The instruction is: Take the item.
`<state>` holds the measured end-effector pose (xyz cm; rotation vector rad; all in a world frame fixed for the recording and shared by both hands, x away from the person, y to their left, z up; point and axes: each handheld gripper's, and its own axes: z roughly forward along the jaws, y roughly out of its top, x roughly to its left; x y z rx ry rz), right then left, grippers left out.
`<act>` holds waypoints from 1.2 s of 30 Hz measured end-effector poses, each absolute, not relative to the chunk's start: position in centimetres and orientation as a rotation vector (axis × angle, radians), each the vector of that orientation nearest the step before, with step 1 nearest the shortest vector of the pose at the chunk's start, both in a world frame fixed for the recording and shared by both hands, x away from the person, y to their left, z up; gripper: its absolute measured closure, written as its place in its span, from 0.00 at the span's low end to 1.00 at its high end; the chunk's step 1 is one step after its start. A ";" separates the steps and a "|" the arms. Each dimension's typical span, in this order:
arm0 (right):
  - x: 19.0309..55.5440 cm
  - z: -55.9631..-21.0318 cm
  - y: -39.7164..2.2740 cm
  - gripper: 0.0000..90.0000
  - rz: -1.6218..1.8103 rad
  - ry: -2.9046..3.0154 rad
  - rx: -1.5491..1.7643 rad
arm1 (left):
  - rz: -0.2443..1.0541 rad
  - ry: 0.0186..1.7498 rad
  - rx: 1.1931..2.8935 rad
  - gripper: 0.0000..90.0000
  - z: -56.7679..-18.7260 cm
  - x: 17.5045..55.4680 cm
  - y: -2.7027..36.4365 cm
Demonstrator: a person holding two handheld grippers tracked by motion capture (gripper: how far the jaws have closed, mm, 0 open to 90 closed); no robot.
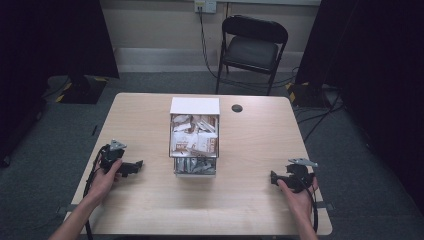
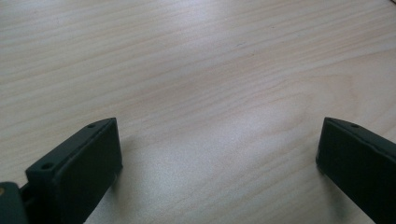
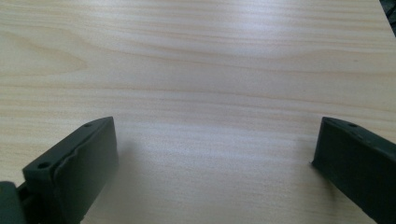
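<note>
- Packet box [image 1: 194, 144], a clear-walled container crammed with brown-and-white sachets, is sitting mid-counter between the two hands, its long axis running from the near edge towards the far edge; this is the thing the coming move looks to be turning on.
- Left gripper [image 1: 136, 166] is lying on the counter near the left edge, its fingers [image 2: 79, 170] spread wide and grasping nothing; bare wood is showing between them in the left gripper view. It is pointing rightward at the box's near end, and by my reading it is the nearer of the two.
- Right gripper [image 1: 273, 178] is resting towards the near right corner, its fingers [image 3: 74, 168] likewise released and empty, pointing leftward; the box is lying well apart from it, up and to the left in the high view.
- The fingers are looking like matte black blocks with flat faces and small screw holes along the top.
- The box's near end is holding silvery, crinkled wrappers in a lower section, while the upper section is holding glossy printed sachets; a white flap [image 1: 195, 105] is standing at its far end.
- The counter [image 1: 260, 145] is showing pale, smooth wood grain, with a small dark round disc [image 1: 237, 108] lying near the far edge, just right of the box.
- A black folding chair [image 1: 252, 47] is standing beyond the far edge.
</note>
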<state>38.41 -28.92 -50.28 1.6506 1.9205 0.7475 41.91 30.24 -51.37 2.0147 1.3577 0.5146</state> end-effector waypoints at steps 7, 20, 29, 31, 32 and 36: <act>38.4 -50.3 -28.9 0.00 0.745 1.915 1.655 | 0.514 1.358 2.014 0.00 -51.4 41.9 30.2; 38.1 -49.7 -28.3 0.17 0.761 1.953 1.597 | 0.514 1.355 2.018 0.00 -51.4 41.9 30.2; 38.0 -48.8 -28.0 0.23 0.815 1.954 1.621 | 0.514 1.355 2.017 0.00 -51.4 41.9 30.2; 38.0 -48.6 -27.7 0.26 0.842 1.967 1.615 | 0.514 1.355 2.018 0.00 -51.4 41.9 30.2; 37.9 -48.4 -27.5 0.26 0.852 1.973 1.608 | 0.514 1.355 2.017 0.00 -51.4 41.9 30.2; 37.7 -47.8 -26.8 0.29 0.907 1.996 1.574 | 0.515 1.355 2.017 0.00 -51.4 41.9 30.2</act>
